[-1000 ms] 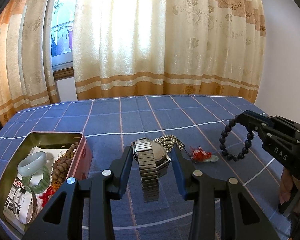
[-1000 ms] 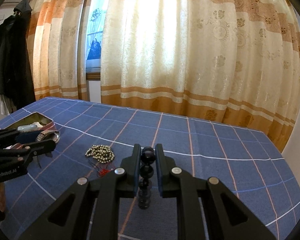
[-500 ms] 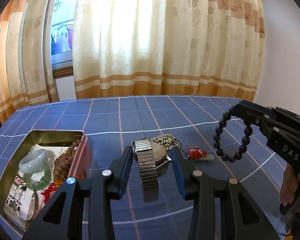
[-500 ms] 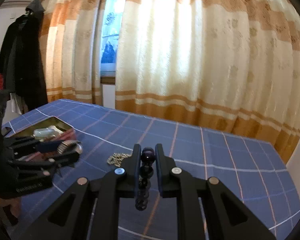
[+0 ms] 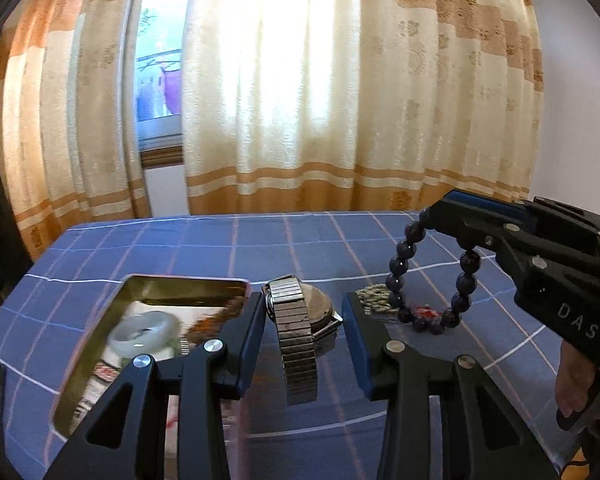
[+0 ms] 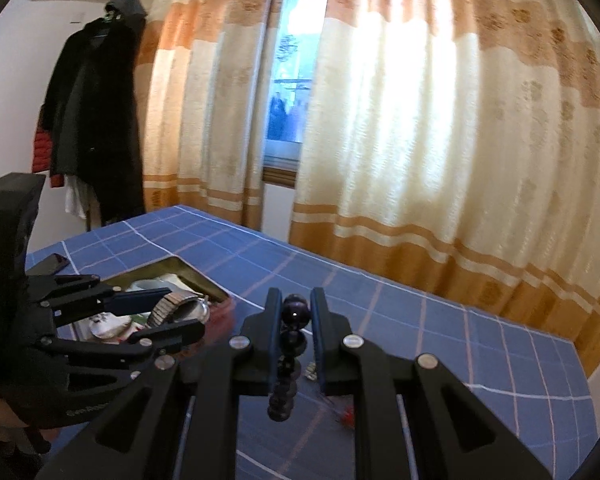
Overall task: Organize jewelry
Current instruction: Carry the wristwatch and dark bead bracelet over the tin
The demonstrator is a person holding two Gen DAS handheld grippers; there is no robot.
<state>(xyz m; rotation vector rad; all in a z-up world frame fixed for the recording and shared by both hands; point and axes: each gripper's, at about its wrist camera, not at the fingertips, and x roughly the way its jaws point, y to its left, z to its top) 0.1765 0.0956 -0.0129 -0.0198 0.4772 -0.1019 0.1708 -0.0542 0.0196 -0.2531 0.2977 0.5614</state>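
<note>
Tin (image 5: 100,344) contents motion-blurred, partly hidden behind left hand-held gripper (image 5: 304,320).

Silver watch (image 5: 300,320) (band dangling) and dark bead bracelet (image 5: 428,280), both aloft beside open tin (image 5: 100,344)

Both claws (image 5: 304,316) (image 6: 296,316) clamped, side by side

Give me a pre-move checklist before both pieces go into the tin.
1. Left gripper clamped on the metal watch: ok, band hangs free below.
2. Right gripper clamped on the dark bead bracelet: ok, loop dangles.
3. Tin open: ok.
4. Room in tin: cannot tell, jade bangle and other pieces already inside, view blurred.
5. Grippers apart from each other: ok.
6. Pieces left on the cloth: not ok, bead chain and red charm remain.
</note>
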